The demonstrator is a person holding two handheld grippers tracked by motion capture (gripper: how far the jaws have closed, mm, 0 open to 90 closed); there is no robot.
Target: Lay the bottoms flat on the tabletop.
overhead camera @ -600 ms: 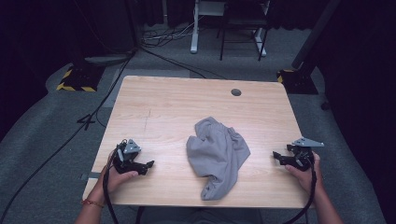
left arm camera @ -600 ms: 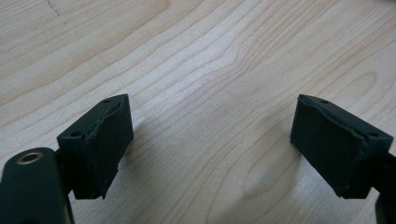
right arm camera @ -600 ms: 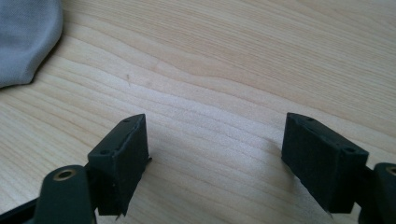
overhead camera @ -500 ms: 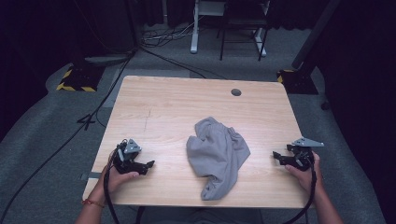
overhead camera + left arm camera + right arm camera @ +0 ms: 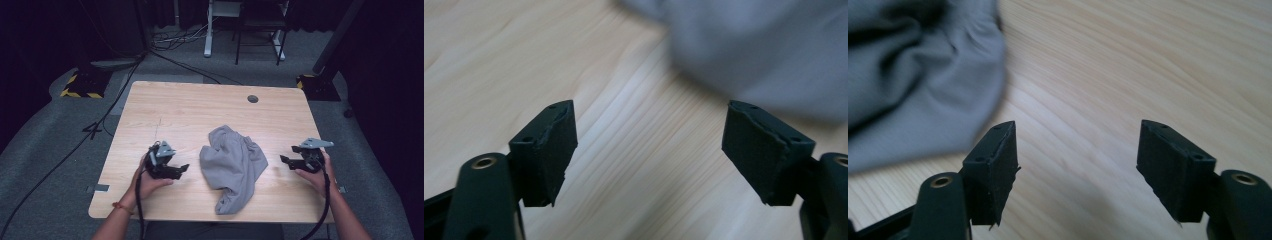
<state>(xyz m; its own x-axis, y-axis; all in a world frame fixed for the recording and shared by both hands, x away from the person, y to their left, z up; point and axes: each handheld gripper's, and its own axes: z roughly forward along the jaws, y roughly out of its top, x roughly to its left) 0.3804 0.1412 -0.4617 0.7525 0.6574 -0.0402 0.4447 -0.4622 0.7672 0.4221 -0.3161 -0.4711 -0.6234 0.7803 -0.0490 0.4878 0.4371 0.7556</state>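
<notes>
Both grippers open beside a crumpled grey cloth.

High view: left gripper point(image 5: 181, 169) and right gripper point(image 5: 286, 161) flank the cloth point(image 5: 231, 165) on the wooden table point(image 5: 190, 110), apart from it. Left gripper view: jaws spread over bare wood, cloth point(image 5: 764, 50) just beyond. Right gripper view: jaws wide, empty, cloth point(image 5: 913, 75) at upper left.
</notes>
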